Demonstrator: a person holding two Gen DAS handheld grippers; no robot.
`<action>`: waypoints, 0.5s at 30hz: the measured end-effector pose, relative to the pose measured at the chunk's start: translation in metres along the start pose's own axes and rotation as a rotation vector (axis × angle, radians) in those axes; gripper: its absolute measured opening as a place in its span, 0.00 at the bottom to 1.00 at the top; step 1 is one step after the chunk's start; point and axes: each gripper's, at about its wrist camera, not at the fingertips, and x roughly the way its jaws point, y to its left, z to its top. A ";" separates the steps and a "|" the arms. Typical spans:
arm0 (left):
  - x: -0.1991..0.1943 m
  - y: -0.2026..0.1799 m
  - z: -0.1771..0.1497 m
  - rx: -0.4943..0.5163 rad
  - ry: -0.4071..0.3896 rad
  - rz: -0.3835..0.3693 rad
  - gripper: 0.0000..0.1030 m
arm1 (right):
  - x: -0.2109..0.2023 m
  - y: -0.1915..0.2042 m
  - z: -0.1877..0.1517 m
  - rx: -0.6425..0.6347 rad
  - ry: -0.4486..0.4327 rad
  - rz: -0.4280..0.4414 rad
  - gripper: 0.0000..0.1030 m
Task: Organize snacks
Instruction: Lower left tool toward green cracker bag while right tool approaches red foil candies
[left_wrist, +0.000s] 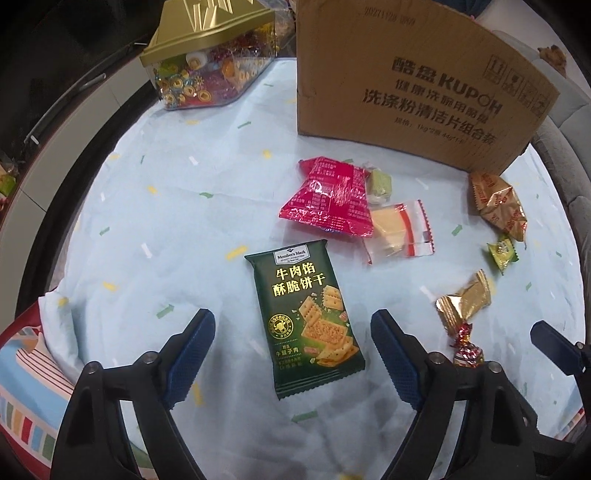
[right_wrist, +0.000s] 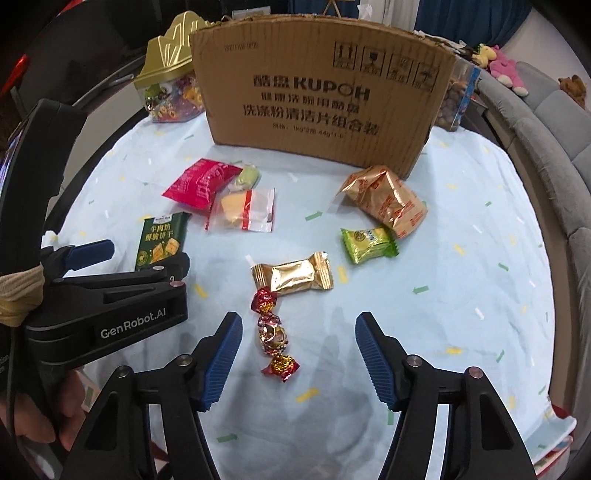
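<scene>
**Both grippers spread above scattered snacks**

Left gripper (left_wrist: 293, 332) hung spread wide, blue pads on either side of the green biscuit pack (left_wrist: 304, 319), not touching it. Lay flat on the pale blue cloth (left_wrist: 147, 229), that pack, its near end between the fingers. Further out: red pouch (left_wrist: 328, 195) overlapping a clear bag (left_wrist: 399, 230), with a small pale green sweet (left_wrist: 380, 182) tucked behind. Off to the right, a gold wrapper (left_wrist: 467, 299) and a twisted foil candy (left_wrist: 467, 349).

Right gripper (right_wrist: 299, 349) likewise spread, nothing pinched, straddling a string of three foil candies (right_wrist: 275, 334) with cloth showing on both sides. Just beyond, touching the string's far end, the gold wrapper (right_wrist: 295, 277). Further out, a lime-green packet (right_wrist: 367, 245) and a crumpled gold bag (right_wrist: 388, 201) beside it. At the back, upright, a cardboard box (right_wrist: 321, 92); to its left, a clear gold-lidded tub (right_wrist: 170, 92) of sweets. Seen at the left edge of the right view: the left gripper's body, held in a hand (right_wrist: 44, 413).
</scene>
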 end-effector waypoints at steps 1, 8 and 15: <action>0.002 0.000 0.001 -0.001 0.003 0.000 0.81 | 0.002 0.000 0.000 -0.001 0.006 0.002 0.60; 0.015 0.005 0.004 -0.013 0.027 -0.005 0.78 | 0.016 0.002 -0.003 0.003 0.043 0.023 0.53; 0.021 0.007 0.010 -0.019 0.025 -0.012 0.77 | 0.024 0.003 -0.006 0.008 0.074 0.038 0.39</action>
